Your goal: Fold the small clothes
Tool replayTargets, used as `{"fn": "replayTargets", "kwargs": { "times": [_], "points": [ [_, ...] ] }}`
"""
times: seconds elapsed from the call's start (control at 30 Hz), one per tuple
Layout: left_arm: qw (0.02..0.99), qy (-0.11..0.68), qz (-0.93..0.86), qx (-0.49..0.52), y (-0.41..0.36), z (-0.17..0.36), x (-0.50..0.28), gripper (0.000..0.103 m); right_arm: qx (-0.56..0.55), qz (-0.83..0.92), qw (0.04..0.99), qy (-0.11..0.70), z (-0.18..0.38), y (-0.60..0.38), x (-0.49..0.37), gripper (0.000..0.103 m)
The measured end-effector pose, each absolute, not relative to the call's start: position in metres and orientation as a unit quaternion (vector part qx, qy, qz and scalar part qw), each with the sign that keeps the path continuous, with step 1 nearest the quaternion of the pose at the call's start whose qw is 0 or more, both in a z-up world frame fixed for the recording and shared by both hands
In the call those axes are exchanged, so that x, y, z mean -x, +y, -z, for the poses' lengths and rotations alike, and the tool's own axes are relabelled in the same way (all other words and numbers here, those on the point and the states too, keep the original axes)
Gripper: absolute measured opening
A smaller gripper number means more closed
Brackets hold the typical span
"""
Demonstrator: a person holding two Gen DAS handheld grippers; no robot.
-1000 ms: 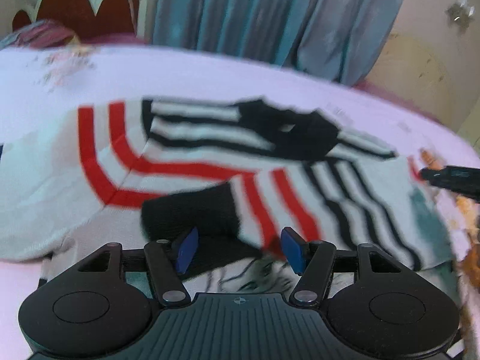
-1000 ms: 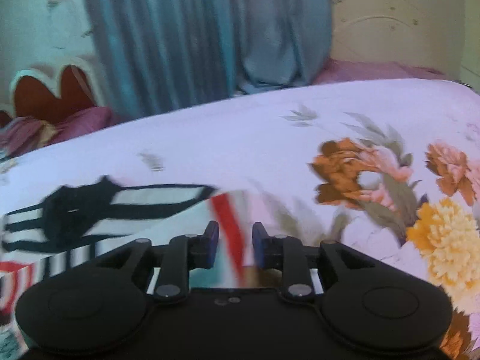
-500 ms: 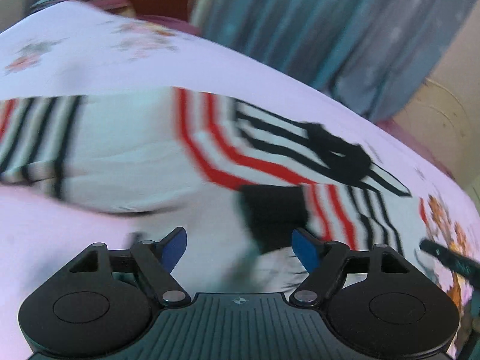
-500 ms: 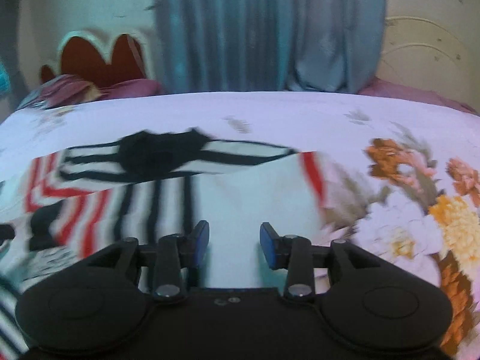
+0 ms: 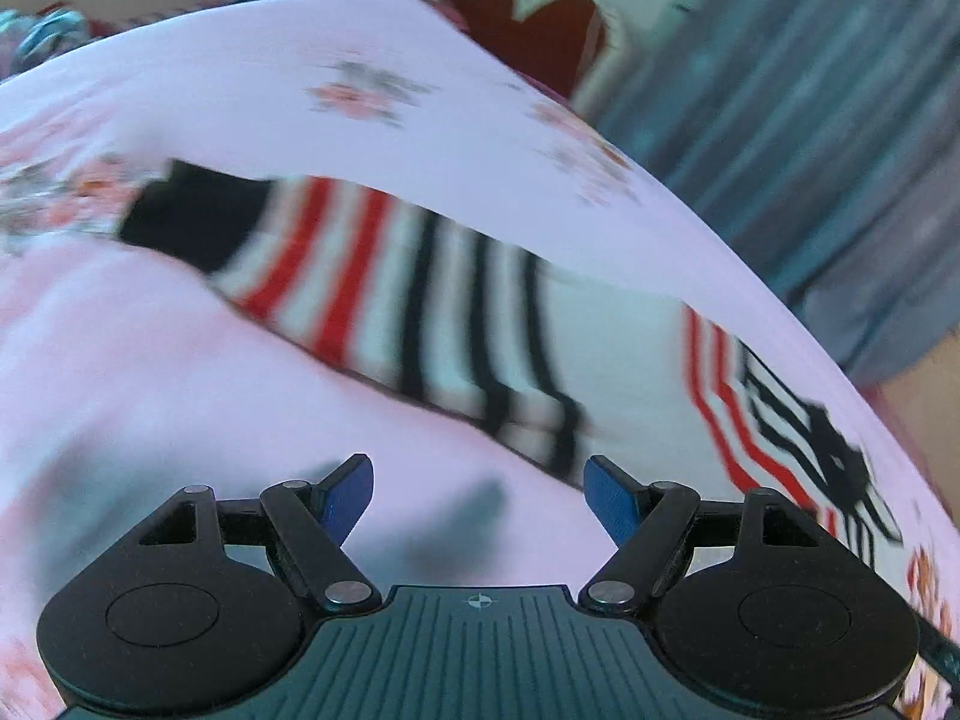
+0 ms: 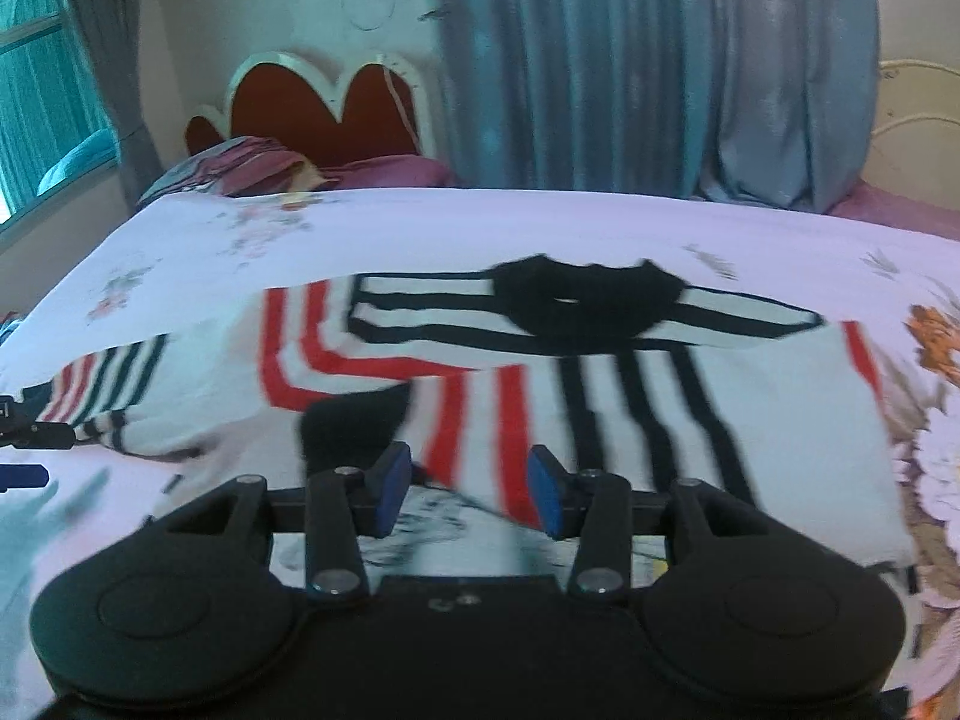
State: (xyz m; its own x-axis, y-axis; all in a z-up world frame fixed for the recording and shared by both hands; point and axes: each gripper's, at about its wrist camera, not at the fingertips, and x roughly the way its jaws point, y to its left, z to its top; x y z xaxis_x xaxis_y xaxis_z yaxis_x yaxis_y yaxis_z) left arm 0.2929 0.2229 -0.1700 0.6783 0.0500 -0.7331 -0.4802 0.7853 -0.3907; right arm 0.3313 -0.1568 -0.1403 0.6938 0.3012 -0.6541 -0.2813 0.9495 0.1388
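A small white sweater [image 6: 690, 396] with red and black stripes and a black collar [image 6: 588, 294] lies flat on the bed. One sleeve is folded across the chest, its black cuff [image 6: 354, 420] just ahead of my right gripper [image 6: 471, 489], which is open and empty above the sweater's lower part. The other sleeve [image 5: 420, 300] stretches out to the left, ending in a black cuff [image 5: 180, 216]. My left gripper [image 5: 480, 495] is open and empty, over bare sheet just short of that sleeve. The left gripper's tip shows at the right wrist view's left edge [image 6: 24, 450].
The bed has a pale pink floral sheet [image 6: 420, 228]. A red and white headboard [image 6: 324, 102] and pillows [image 6: 240, 168] are at the far end. Blue curtains [image 6: 630, 60] hang behind. Large orange flower prints [image 6: 936, 336] mark the sheet to the right.
My left gripper has swung left, from the folded sleeve's cuff to the outstretched left sleeve. My right gripper has opened wider and moved left, from the sweater's right edge to over its middle.
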Motion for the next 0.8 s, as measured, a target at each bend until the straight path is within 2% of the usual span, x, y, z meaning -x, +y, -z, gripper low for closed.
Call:
{"fn": "replayTargets", "kwargs": {
  "times": [0.4,0.43,0.5,0.57,0.67,0.7,0.8],
  "points": [
    [0.850,0.318,-0.205,0.366,0.329,0.200,-0.305,0.076,0.001,-0.186,0.912,0.366,0.145,-0.075,-0.341,0.042],
    [0.853,0.311,-0.206,0.366,0.333,0.203,-0.308,0.073,0.003,-0.187,0.911,0.367,0.147,-0.070,-0.342,0.042],
    [0.855,0.301,-0.214,0.365,0.336,0.206,-0.313,0.058,0.009,-0.189,0.909,0.370,0.151,-0.058,-0.347,0.042],
    [0.855,0.291,-0.219,0.370,0.341,0.209,-0.315,0.049,0.011,-0.193,0.907,0.373,0.154,-0.049,-0.351,0.042],
    [0.856,0.286,-0.227,0.366,0.346,0.213,-0.320,0.022,0.012,-0.199,0.904,0.379,0.160,-0.035,-0.358,0.042],
    [0.855,0.286,-0.228,0.367,0.348,0.215,-0.320,0.010,0.011,-0.201,0.902,0.381,0.162,-0.031,-0.361,0.041],
    [0.859,0.279,-0.224,0.366,0.349,0.212,-0.322,0.007,0.010,-0.208,0.899,0.385,0.167,-0.019,-0.366,0.041]
  ]
}}
